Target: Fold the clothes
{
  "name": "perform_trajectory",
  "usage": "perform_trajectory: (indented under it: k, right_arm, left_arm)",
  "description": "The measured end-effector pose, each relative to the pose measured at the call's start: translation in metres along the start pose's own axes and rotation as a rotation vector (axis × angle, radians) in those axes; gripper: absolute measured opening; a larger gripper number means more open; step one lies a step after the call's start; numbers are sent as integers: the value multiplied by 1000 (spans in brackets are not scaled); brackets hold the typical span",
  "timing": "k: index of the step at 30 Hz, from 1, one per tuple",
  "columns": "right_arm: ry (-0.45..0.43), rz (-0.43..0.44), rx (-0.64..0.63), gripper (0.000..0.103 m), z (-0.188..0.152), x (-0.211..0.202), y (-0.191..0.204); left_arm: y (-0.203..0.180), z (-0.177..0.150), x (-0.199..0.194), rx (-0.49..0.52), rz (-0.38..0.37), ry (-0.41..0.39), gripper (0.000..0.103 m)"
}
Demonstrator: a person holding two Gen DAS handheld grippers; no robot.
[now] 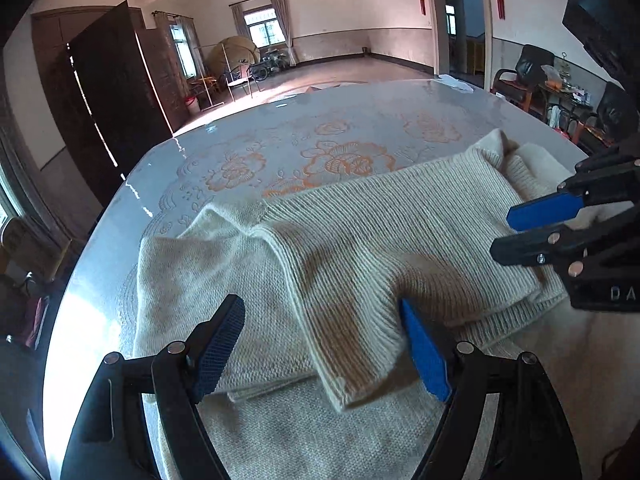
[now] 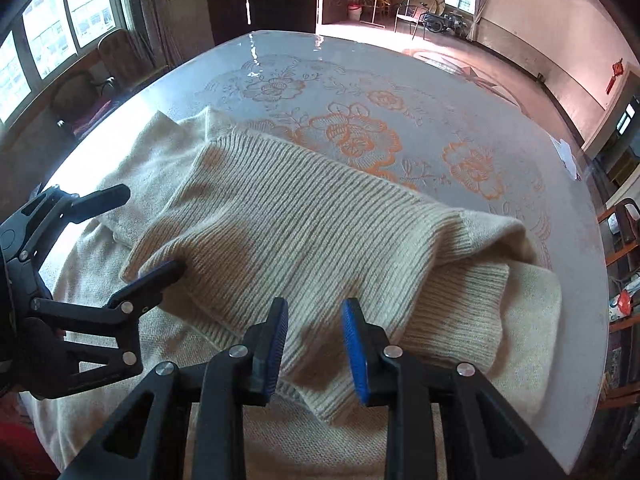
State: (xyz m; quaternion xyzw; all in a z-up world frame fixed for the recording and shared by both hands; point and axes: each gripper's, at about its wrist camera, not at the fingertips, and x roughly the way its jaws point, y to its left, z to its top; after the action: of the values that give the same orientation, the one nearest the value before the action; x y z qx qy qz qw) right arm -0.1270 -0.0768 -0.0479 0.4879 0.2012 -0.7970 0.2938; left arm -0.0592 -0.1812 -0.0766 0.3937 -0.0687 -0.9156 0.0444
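A cream knitted sweater (image 1: 360, 232) (image 2: 300, 220) lies partly folded on a round table (image 1: 280, 128) (image 2: 440, 92) with an orange flower cloth. One ribbed sleeve is laid across the body. My left gripper (image 1: 320, 304) (image 2: 148, 232) stands wide open over that sleeve's near part, one blue pad on each side of it. My right gripper (image 2: 315, 308) (image 1: 506, 234) hovers over the sleeve's cuff end with a narrow gap between its pads. Its jaws are easing apart and neither pad presses on the knit.
A small white paper (image 1: 456, 82) (image 2: 568, 156) lies at the table's far edge. Chairs (image 1: 524, 68) stand around the table, and a dark wardrobe (image 1: 116, 92) and a doorway (image 1: 460, 24) are beyond it. The table's rim curves close on both sides.
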Motion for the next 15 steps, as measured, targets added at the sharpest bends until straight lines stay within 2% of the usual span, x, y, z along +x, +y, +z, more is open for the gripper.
perform_trajectory:
  k: [4, 6, 15]
  right_arm:
    - [48, -10, -29, 28, 0, 20, 8]
    - [43, -9, -33, 28, -2, 21, 7]
    - [70, 4, -50, 31, -7, 22, 5]
  left_arm:
    - [-13, 3, 18, 74, 13, 38, 80]
    - [-15, 0, 14, 83, 16, 16, 80]
    - [3, -7, 15, -76, -42, 63, 81]
